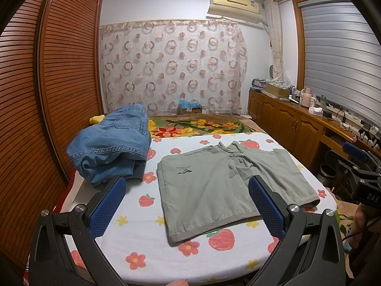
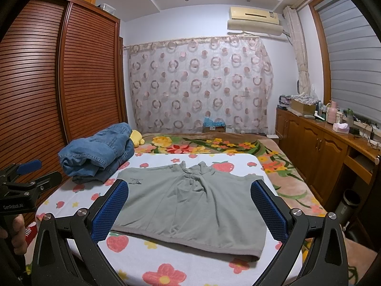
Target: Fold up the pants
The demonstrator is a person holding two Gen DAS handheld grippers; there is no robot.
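From the left wrist view, the left hand-held gripper [image 1: 188, 207] hangs over the near edge of the bed [image 1: 133, 205], its two blue-padded fingers [image 1: 108, 208] spread wide apart with nothing between them. The grey-green pants [image 1: 221, 186] lie flat on the strawberry-print sheet just ahead of it, a little toward its right finger, which overlaps the near hem in the picture; whether it touches the cloth cannot be told. The pants carry a small dark logo [image 1: 184, 169] on the leg nearer the left finger. Ahead and to the left of the gripper sits a pile of folded jeans [image 1: 112, 145], apart from the pants. At the far right edge the right hand-held gripper [image 1: 357, 160] shows side-on, beyond the bed's right side

From the right wrist view, the right hand-held gripper [image 2: 189, 211] also has its blue fingers [image 2: 268, 211] wide apart and empty. The pants [image 2: 190, 205] lie straight ahead between the two fingers, waist bunched at the far end, near hem closest to the gripper. The jeans [image 2: 95, 152] lie ahead to the left with a yellow plush toy [image 2: 137, 138] just behind them. The left hand-held gripper [image 2: 32, 174] appears at the left edge, fingers parted, held by a hand [image 2: 16, 228]
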